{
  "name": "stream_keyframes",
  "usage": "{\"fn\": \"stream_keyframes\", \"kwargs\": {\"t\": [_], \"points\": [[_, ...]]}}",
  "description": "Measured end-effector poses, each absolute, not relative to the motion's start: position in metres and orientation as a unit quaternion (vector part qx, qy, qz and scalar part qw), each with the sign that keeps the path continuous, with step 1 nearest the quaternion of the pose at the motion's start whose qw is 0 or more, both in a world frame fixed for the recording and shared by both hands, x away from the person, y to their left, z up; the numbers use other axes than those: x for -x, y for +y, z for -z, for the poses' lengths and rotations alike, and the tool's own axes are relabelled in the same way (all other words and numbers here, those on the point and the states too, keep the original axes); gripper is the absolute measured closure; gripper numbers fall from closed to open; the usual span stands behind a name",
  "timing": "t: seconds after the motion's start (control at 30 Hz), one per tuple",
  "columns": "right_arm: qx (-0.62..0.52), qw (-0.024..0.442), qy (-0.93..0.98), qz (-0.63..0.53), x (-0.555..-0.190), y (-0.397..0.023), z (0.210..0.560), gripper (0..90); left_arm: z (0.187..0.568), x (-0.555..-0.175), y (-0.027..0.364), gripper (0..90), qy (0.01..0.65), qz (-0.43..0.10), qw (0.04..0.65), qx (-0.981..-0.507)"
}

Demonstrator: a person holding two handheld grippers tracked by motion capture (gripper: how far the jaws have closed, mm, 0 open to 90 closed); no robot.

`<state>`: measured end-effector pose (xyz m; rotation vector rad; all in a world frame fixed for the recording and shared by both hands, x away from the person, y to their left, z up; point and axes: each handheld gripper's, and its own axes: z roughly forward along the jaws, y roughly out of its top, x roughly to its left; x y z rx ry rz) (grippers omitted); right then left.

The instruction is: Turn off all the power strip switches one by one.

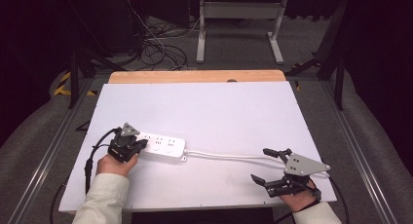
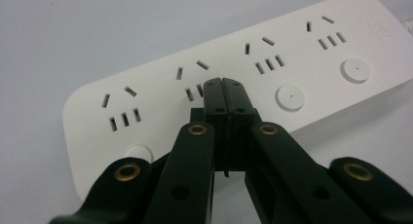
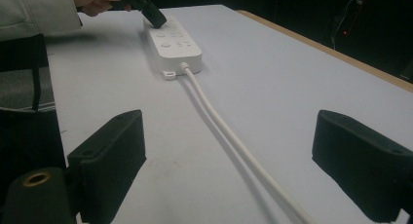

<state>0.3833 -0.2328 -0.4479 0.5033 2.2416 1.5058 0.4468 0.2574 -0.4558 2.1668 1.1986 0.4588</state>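
A white power strip [image 1: 162, 146] with several sockets and round buttons lies on the left of the white table [image 1: 209, 107]. My left gripper [image 1: 142, 144] is shut with nothing between its jaws. Its joined tips [image 2: 225, 85] sit over the strip's [image 2: 302, 68] second socket group, hiding that group's button; I cannot tell whether they touch. The strip's white cable [image 1: 224, 157] runs right toward my right gripper [image 1: 259, 164], which stands open at the front right. In the right gripper view the cable [image 3: 229, 134] passes between its wide-apart pads [image 3: 114, 151], and the strip [image 3: 175, 44] lies beyond.
A wooden edge [image 1: 195, 76] borders the table's far side. Behind it stand a white frame with legs [image 1: 238, 24] and loose cables [image 1: 156, 48] on the floor. Dark stands [image 1: 336, 63] flank the table. The table's middle and far right are bare white surface.
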Motion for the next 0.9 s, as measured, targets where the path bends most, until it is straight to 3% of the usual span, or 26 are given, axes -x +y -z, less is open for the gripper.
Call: {"fn": "stream_keyframes", "kwargs": {"t": [0.4,0.63,0.77,0.9], "points": [[-0.178,0.195,0.801,-0.537,-0.383,-0.232,0.448,12.6,0.458,-0.445,0.257,90.0,0.454,-0.175,0.310,-0.817],[-0.178,0.196,0.801,-0.537,-0.383,-0.233,0.448,12.6,0.452,-0.441,0.250,90.0,0.441,-0.205,0.291,-0.824],[-0.179,0.195,0.800,-0.538,-0.384,-0.234,0.448,12.5,0.434,-0.437,0.256,90.0,0.442,-0.202,0.338,-0.806],[-0.178,0.195,0.801,-0.537,-0.385,-0.233,0.448,12.5,0.430,-0.436,0.256,90.0,0.436,-0.205,0.336,-0.809]]}}
